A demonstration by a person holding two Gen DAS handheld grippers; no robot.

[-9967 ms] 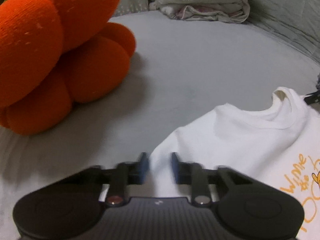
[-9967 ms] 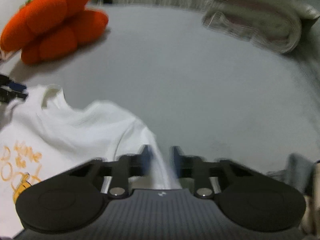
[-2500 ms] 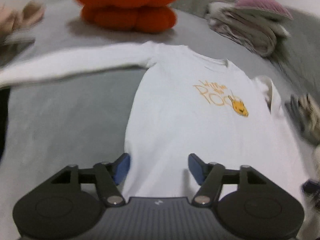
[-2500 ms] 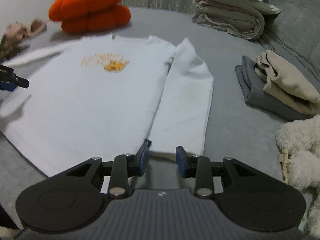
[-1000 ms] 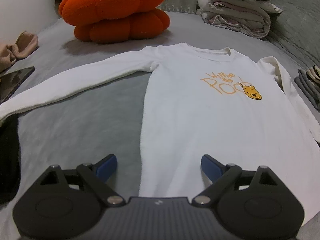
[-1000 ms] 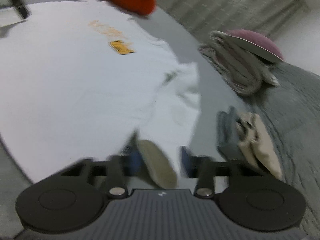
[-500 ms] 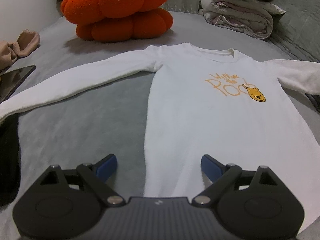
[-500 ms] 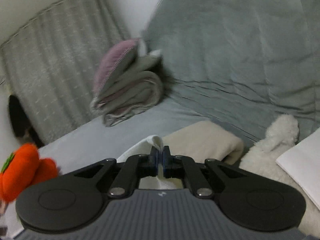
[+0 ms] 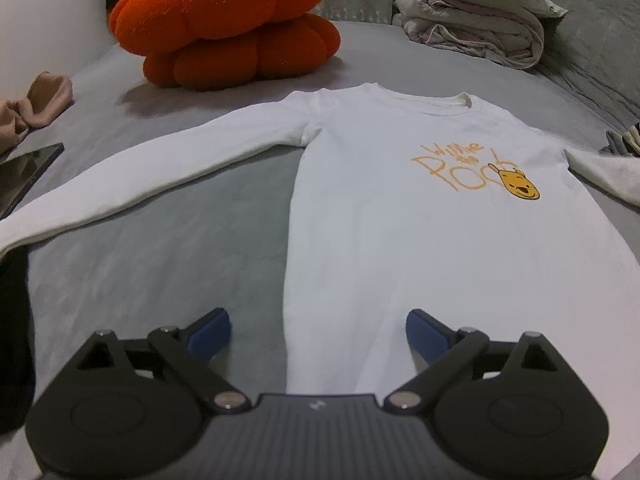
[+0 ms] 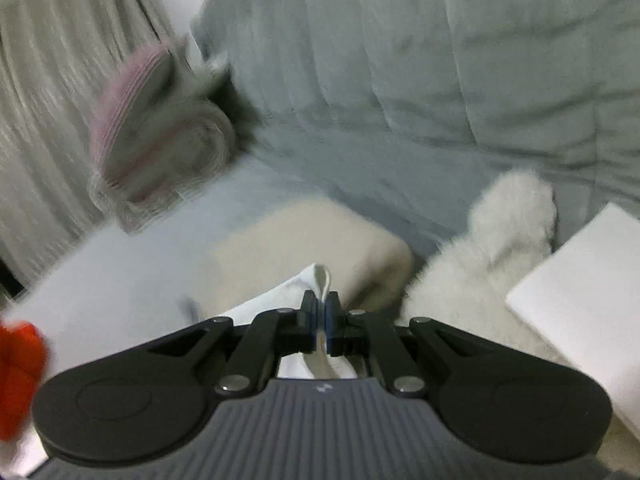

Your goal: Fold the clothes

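Shirt: white long-sleeve shirt [image 9: 420, 240] lies flat, print up, on the grey bed cover [image 9: 180, 256]; collar far, hem near.
Left sleeve: stretched out flat to the left [image 9: 132, 180].
Right sleeve: runs off right, its cuff [image 10: 321, 276] pinched and lifted.
Left gripper [image 9: 318, 332]: jaws wide apart, empty, hovering over the near hem's left edge.
Right gripper [image 10: 320, 316]: clamped tight on the cuff; view blurred.
Surroundings: orange pumpkin cushion [image 9: 228, 24] far left, folded bedding [image 9: 476, 20] far right.
Step, as judged: handling the right sleeve; whether it is going outward or across the body cannot be told.
Next move calls for: keeping the cuff pinched with no slack twist.
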